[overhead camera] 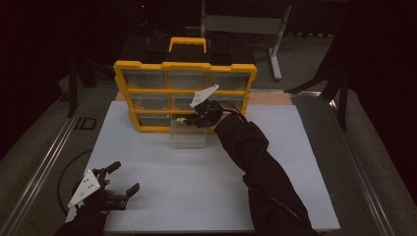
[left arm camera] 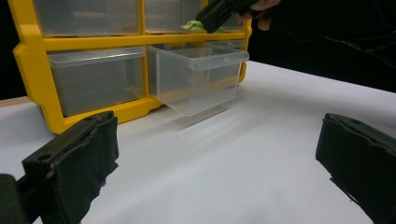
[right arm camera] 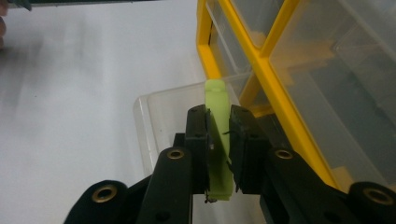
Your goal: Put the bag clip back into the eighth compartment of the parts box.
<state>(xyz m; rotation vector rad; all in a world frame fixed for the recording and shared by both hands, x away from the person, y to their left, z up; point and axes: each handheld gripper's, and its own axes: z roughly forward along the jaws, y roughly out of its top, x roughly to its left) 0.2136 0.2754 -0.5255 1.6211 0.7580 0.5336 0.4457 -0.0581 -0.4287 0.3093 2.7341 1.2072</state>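
A yellow organiser [overhead camera: 185, 93] with clear drawers stands at the back of the white table [overhead camera: 196, 177]. Its bottom middle drawer [overhead camera: 188, 133] [left arm camera: 198, 77] [right arm camera: 159, 121] is pulled out over the table. My right gripper [overhead camera: 184, 120] [right arm camera: 218, 140] hovers just above that open drawer, shut on a light green flat piece [right arm camera: 217, 140] [left arm camera: 195, 26] that stands upright between the jaws. My left gripper [overhead camera: 125, 178] [left arm camera: 210, 168] rests low at the table's front left corner, open, nothing between its pads, pointing toward the organiser.
The organiser's yellow handle [overhead camera: 187, 44] rises at the back. A metal table leg [overhead camera: 277, 49] stands on the floor behind. A black cable [overhead camera: 69, 172] loops off the table's left edge. White table surface lies between the two grippers.
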